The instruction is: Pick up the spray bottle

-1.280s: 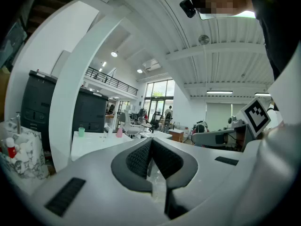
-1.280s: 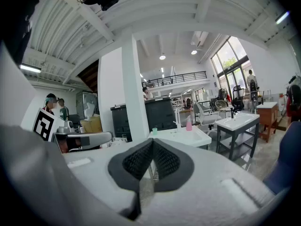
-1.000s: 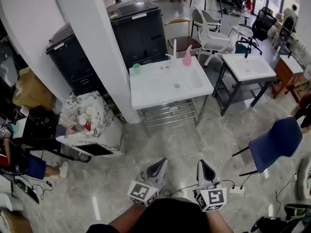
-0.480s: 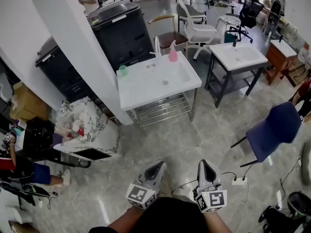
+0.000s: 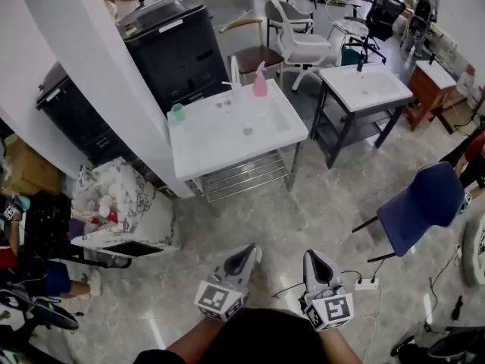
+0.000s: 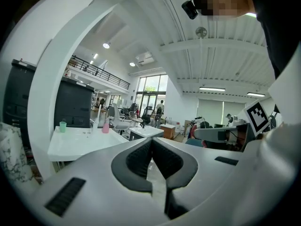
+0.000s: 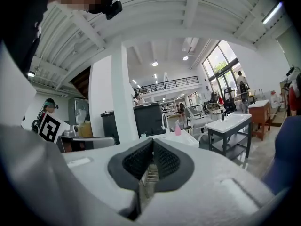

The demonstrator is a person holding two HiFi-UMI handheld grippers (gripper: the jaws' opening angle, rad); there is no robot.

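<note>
A pink spray bottle (image 5: 260, 82) stands at the far edge of a white sink table (image 5: 204, 146), beside a white tap (image 5: 234, 73). It shows small in the left gripper view (image 6: 106, 127) and the right gripper view (image 7: 178, 129). A green cup (image 5: 178, 112) sits at the table's back left. My left gripper (image 5: 252, 252) and right gripper (image 5: 311, 256) hang side by side low in the head view, well short of the table. Both are shut with nothing between the pads.
A thick white pillar (image 5: 98, 74) rises left of the table, with black cabinets (image 5: 178, 48) behind it. A second sink stand (image 5: 364, 89), white chairs (image 5: 299, 40) and a blue chair (image 5: 420, 207) stand to the right. A cluttered marbled cart (image 5: 114, 211) is at left. A cable and power strip (image 5: 365, 283) lie on the floor.
The view has advanced toward the sink table, which now lies lower and further left in the head view. Both grippers moved along with it and stay shut.
</note>
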